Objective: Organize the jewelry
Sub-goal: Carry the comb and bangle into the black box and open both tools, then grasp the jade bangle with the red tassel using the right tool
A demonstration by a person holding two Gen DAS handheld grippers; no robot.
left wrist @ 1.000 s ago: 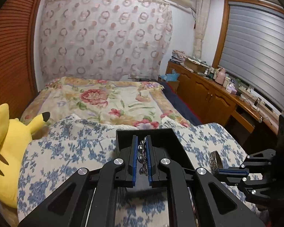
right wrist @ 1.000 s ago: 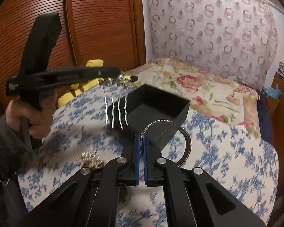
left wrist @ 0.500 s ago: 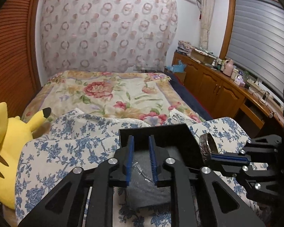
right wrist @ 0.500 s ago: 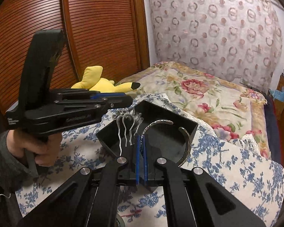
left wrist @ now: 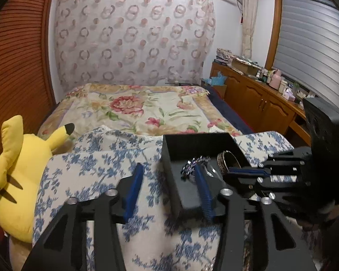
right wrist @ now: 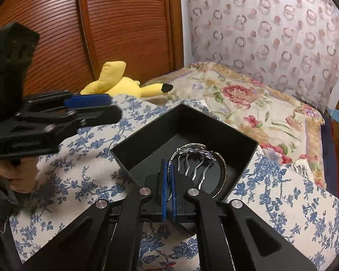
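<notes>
A black open box sits on the blue-flowered cloth. A silver hair comb lies inside it. My left gripper is open and empty, drawn back over the box's near left corner; in the right wrist view it shows to the left of the box. My right gripper is shut on a silver bangle and holds it inside the box, above the comb. The bangle also shows in the left wrist view.
A yellow plush toy lies at the left edge of the bed. The flowered bedspread stretches behind the box. A wooden cabinet with clutter runs along the right wall. A wooden slatted door stands at the left.
My left gripper opened, dropped the hair comb into the box, then drew back to the left. My right gripper carried the bangle forward into the box.
</notes>
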